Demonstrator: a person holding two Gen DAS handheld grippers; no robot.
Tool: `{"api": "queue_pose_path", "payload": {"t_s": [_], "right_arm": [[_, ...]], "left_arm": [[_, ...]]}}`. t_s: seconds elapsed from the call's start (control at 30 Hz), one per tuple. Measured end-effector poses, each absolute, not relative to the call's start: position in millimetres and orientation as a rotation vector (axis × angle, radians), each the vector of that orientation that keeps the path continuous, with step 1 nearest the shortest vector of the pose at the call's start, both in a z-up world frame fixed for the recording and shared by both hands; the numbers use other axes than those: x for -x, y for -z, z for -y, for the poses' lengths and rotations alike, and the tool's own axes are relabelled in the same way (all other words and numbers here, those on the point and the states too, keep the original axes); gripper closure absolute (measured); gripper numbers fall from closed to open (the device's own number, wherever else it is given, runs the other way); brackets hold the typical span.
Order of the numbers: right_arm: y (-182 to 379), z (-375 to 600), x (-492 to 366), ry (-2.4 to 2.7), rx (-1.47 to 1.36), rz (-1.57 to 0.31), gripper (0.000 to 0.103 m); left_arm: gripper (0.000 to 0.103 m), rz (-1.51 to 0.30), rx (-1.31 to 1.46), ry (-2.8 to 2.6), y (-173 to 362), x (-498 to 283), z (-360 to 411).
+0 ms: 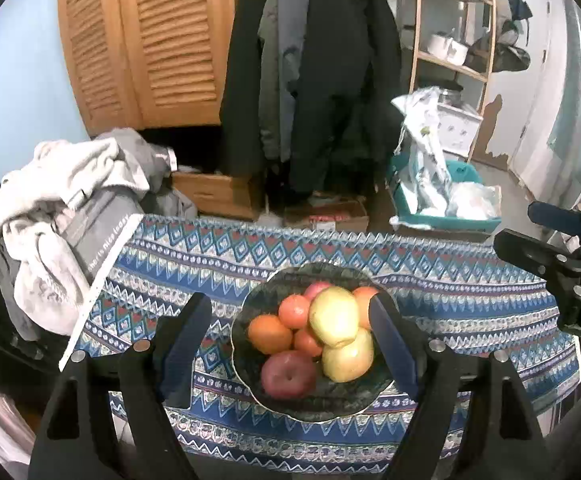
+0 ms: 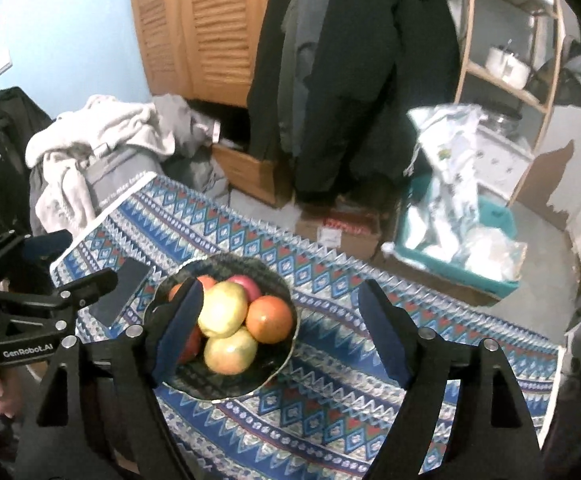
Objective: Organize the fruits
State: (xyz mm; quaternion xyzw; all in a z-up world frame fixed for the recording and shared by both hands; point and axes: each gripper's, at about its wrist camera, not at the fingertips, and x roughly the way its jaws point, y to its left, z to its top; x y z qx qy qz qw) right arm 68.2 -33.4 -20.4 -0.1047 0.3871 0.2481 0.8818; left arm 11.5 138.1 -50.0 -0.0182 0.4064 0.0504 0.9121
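Note:
A dark patterned bowl (image 1: pixel 258 300) sits on the blue patterned tablecloth (image 1: pixel 470 292), piled with fruit: two yellow apples (image 1: pixel 334 316), a red apple (image 1: pixel 288 374) at the front, and several oranges (image 1: pixel 270 334). My left gripper (image 1: pixel 290 340) is open and empty, held above the bowl with the fruit between its fingers. In the right wrist view the bowl (image 2: pixel 278 280) lies left of centre, with yellow apples (image 2: pixel 222 310) and an orange (image 2: pixel 269 319). My right gripper (image 2: pixel 280 332) is open and empty, above the bowl's right side. The left gripper's body (image 2: pixel 30 304) shows at the left.
A pile of grey and white clothes (image 1: pixel 62 200) lies at the table's left end. The right gripper's body (image 1: pixel 570 264) juts in at the right. Beyond the table's far edge are hanging coats (image 1: pixel 310 80), cardboard boxes (image 1: pixel 326 216) and a teal bin (image 1: pixel 442 216) of bags.

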Motion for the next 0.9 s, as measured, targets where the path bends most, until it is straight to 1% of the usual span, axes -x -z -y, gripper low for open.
{"api": "queue_pose_path", "payload": {"t_s": [0.07,0.27,0.4,0.63,0.9], "right_arm": [[10,39,-63,-0.507,0.217,-0.777,0.022],[-12,55,-50,-0.482,0.211,-0.715,0.021],[-23,68,-43,-0.464,0.197,-0.683,0.021],[-40,90,-31,-0.418,0.195,-0.613,0.021],[-43,107,-29,-0.383,0.190,-0.584,0.020]], "left_arm": [[0.014,-0.816,0.031,-0.098,41,-8,-133],[0.013,-0.771,0.022,-0.087,17,3,-119],[0.004,-0.734,0.036,-0.089,2,9,-114],[0.001,-0.693,0.023,-0.097,-14,15,-104],[0.001,-0.667,0.013,-0.122,-19,16,-98]]}}
